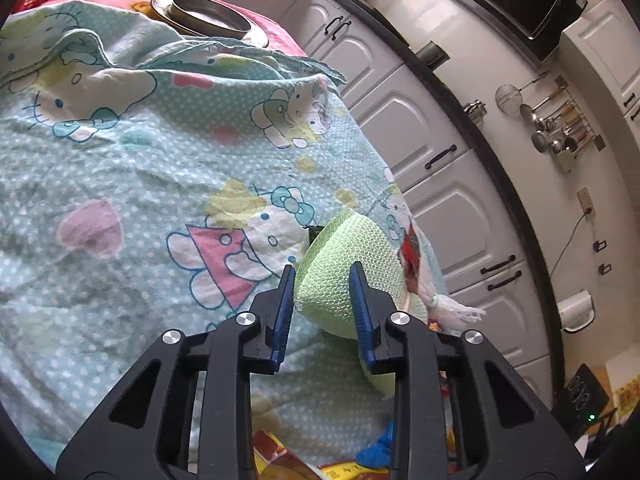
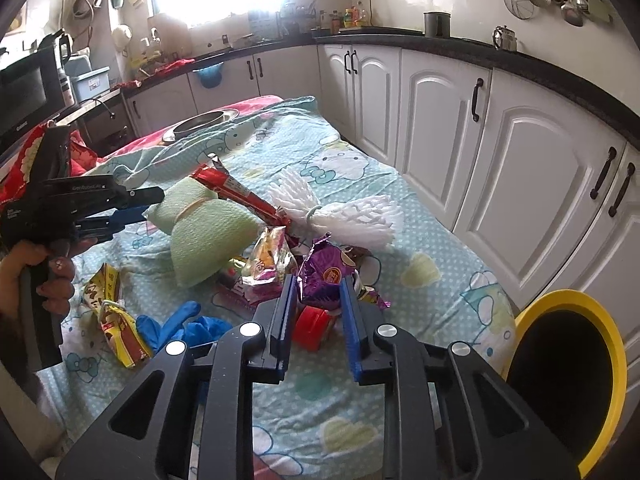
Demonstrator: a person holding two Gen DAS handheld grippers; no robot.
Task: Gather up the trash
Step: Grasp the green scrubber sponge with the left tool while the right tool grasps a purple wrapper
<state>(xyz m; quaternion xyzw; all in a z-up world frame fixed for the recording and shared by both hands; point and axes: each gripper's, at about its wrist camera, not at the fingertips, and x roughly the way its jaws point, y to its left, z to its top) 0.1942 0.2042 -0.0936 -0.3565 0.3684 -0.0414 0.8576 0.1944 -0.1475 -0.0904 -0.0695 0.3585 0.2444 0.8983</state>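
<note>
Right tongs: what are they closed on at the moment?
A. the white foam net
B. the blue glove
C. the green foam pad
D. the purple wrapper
D: in the right wrist view the right tongs have their blue pads pressed on either side of the crumpled purple wrapper, while the blue glove lies off to the left on the bedsheet, untouched.

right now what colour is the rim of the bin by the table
Yellow, with a black inside: the bin shows best in the right wrist view, at the lower right.
</note>
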